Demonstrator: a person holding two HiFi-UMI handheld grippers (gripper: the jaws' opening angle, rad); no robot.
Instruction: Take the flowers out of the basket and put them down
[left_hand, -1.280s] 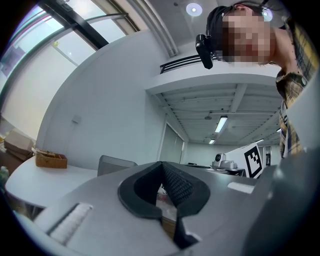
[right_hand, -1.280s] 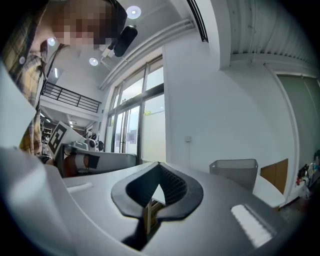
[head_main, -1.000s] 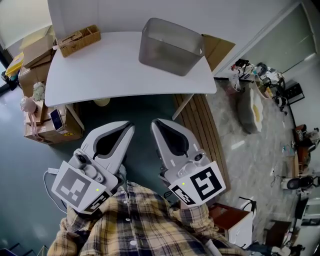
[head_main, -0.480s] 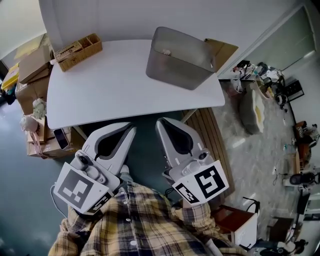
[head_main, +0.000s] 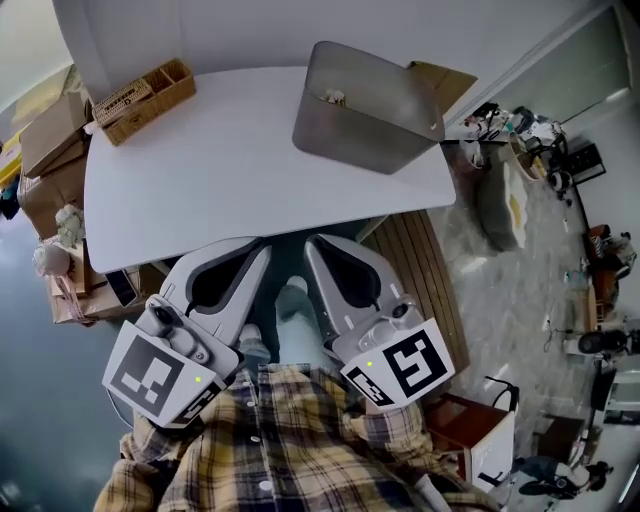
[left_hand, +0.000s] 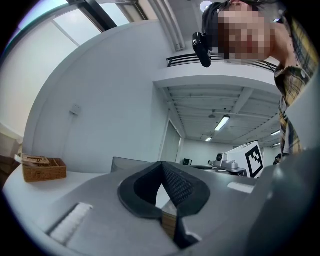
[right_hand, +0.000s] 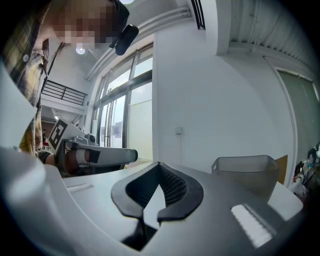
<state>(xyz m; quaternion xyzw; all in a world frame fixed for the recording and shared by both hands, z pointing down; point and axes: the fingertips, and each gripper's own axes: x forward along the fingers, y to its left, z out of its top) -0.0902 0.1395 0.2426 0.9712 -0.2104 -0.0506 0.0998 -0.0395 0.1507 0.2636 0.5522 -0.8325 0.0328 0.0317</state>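
Two grippers: the left gripper (head_main: 258, 250) and the right gripper (head_main: 314, 246) lie side by side, each with its jaws together and nothing between them, as the left gripper view (left_hand: 161, 164) and the right gripper view (right_hand: 159, 164) show. Their tips sit at the near edge of the one white surface (head_main: 200, 170). One grey basket (head_main: 365, 125) stands at 1 o'clock from the right gripper, well apart, close to the surface's far right corner. A pale bit, likely the flowers (head_main: 330, 97), shows inside its far rim, too small to tell. One wicker box (head_main: 140, 88) sits at 11 o'clock on the far left corner. A broad white stretch lies between box and basket.
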